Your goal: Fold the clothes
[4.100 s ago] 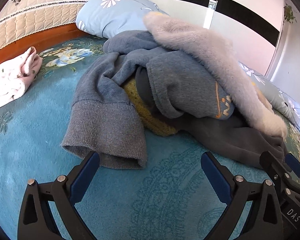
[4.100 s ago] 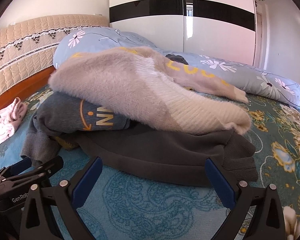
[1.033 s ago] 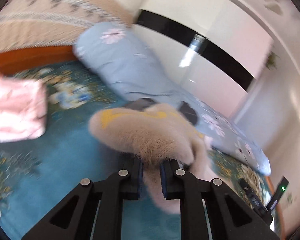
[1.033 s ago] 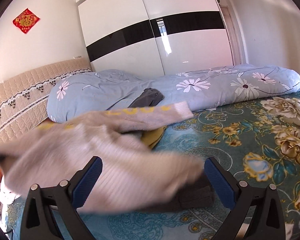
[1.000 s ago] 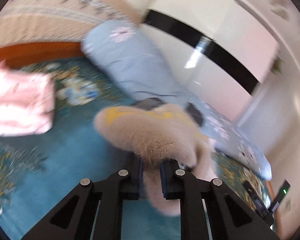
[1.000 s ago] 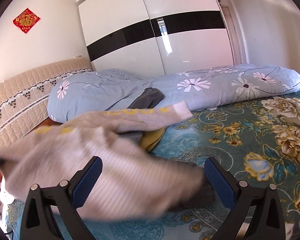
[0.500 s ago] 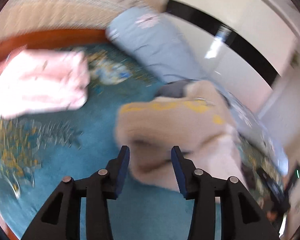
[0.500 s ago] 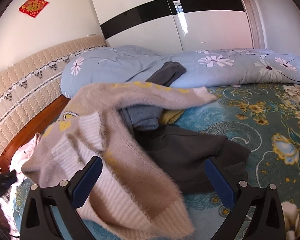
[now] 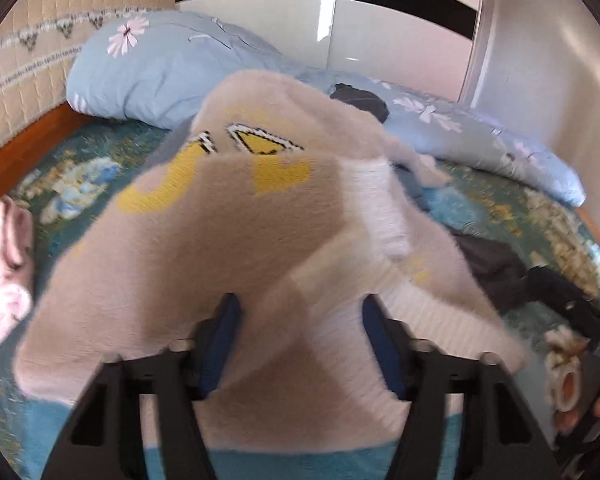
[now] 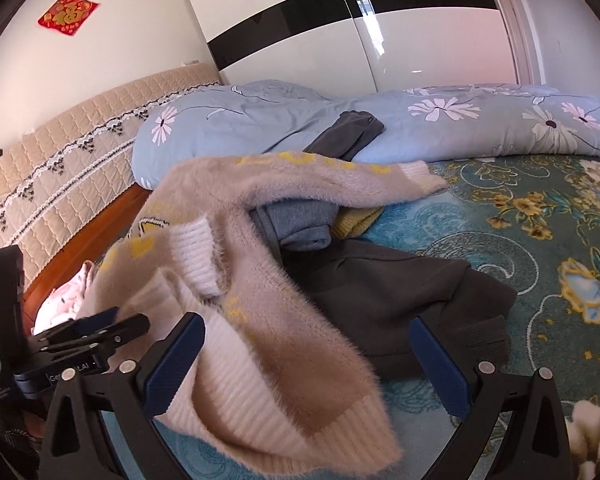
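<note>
A fluffy beige sweater [image 9: 236, 248] with yellow letters and white ribbed trim lies across the clothes pile, blurred and draped over my left gripper [image 9: 300, 336]. The left jaws stand open with the sweater lying loose between them. In the right wrist view the sweater [image 10: 260, 288] hangs from the pile toward the front left, one sleeve stretched right. My right gripper [image 10: 304, 360] is open and empty, its left finger under the sweater's hem. Under the sweater lie a dark grey garment [image 10: 400, 300], a blue-grey one [image 10: 300, 224] and a yellow one [image 10: 356, 220].
The bed has a teal floral cover [image 10: 520, 232]. A long light-blue flowered pillow [image 10: 440, 124] lies at the back with a dark garment [image 10: 352, 132] on it. A folded pink garment [image 9: 0, 272] sits at the left. A quilted headboard [image 10: 60, 168] and wardrobe stand behind.
The left gripper, shut on the sweater a second ago, has opened and the sweater has dropped forward over its fingers. The sweater has been dragged left off the pile. The right gripper stays open.
</note>
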The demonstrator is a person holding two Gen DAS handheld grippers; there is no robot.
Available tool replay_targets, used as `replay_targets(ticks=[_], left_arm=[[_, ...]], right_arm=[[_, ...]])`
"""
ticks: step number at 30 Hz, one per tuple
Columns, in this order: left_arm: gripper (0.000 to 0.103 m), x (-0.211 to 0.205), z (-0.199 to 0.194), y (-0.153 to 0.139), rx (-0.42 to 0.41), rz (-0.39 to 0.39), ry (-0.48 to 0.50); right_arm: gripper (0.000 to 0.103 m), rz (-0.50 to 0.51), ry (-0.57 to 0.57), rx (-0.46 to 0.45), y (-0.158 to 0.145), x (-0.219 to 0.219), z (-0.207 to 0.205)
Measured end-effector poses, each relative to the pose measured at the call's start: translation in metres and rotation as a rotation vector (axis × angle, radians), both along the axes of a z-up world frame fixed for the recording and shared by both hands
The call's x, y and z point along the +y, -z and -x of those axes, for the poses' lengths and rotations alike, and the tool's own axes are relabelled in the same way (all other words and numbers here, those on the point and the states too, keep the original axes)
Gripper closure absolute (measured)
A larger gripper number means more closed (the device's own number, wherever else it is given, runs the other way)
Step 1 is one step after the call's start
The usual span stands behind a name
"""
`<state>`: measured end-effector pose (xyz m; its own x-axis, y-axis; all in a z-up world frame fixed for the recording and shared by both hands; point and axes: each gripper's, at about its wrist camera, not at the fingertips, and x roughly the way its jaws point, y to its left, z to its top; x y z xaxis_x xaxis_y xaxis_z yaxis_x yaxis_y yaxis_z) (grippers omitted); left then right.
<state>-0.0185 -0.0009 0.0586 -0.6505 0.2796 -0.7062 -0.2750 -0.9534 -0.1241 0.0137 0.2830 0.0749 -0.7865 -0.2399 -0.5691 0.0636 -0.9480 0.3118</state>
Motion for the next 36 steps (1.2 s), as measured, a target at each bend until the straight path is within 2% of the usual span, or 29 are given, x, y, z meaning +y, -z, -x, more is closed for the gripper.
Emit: replay_targets(ticks=[1, 3, 7, 10, 14, 16, 19, 22, 25, 27, 28, 29, 31, 32, 36], left_arm=[[0.092, -0.001, -0.003, 0.001, -0.009, -0.016, 0.004], [0.092, -0.003, -0.011, 0.001, -0.021, -0.046, 0.014], [0.093, -0.019, -0.066, -0.015, 0.078, -0.111, 0.056], [0.093, -0.047, -0.105, -0.022, 0.111, -0.178, 0.032], [0.093, -0.055, -0.123, -0.028, 0.145, -0.175, 0.038], [0.093, -0.053, -0.126, -0.028, 0.123, -0.183, 0.063], [0.093, -0.056, -0.138, -0.019, 0.082, -0.202, 0.082], [0.093, -0.078, -0.155, 0.010, 0.012, -0.231, 0.021], [0.093, -0.104, -0.164, 0.031, -0.059, -0.294, -0.032], [0.089, -0.117, -0.168, 0.029, -0.052, -0.319, -0.063], [0.080, -0.123, -0.169, 0.026, -0.043, -0.341, -0.072], [0.065, -0.130, -0.170, 0.024, -0.037, -0.370, -0.090], [0.056, -0.142, -0.171, 0.022, -0.030, -0.431, -0.129], [0.054, -0.147, -0.172, 0.023, -0.033, -0.454, -0.142], [0.051, -0.147, -0.170, 0.037, -0.079, -0.467, -0.166]], right_arm=[[0.000, 0.004, -0.002, -0.004, 0.001, 0.000, 0.001], [0.000, 0.008, -0.008, -0.016, 0.003, 0.000, 0.002], [0.000, 0.009, -0.023, -0.017, 0.004, -0.002, 0.002], [0.000, 0.017, -0.051, -0.008, 0.003, -0.004, 0.001], [0.000, 0.052, -0.079, -0.041, 0.012, -0.009, 0.001], [0.000, 0.083, -0.094, -0.062, 0.017, -0.009, 0.000], [0.000, 0.094, -0.099, -0.042, 0.012, -0.001, -0.006], [0.000, 0.083, -0.109, -0.026, 0.003, 0.005, -0.007], [0.000, 0.117, -0.163, -0.040, 0.000, 0.005, 0.004], [0.000, 0.123, -0.223, -0.079, 0.001, -0.002, 0.018], [0.000, 0.111, -0.249, -0.100, 0.002, -0.007, 0.026], [0.001, 0.086, -0.271, -0.123, 0.003, -0.013, 0.034], [0.006, 0.040, -0.306, -0.166, 0.005, -0.023, 0.051], [0.013, 0.027, -0.305, -0.181, 0.008, -0.025, 0.059], [0.018, -0.005, -0.290, -0.246, 0.021, -0.031, 0.094]])
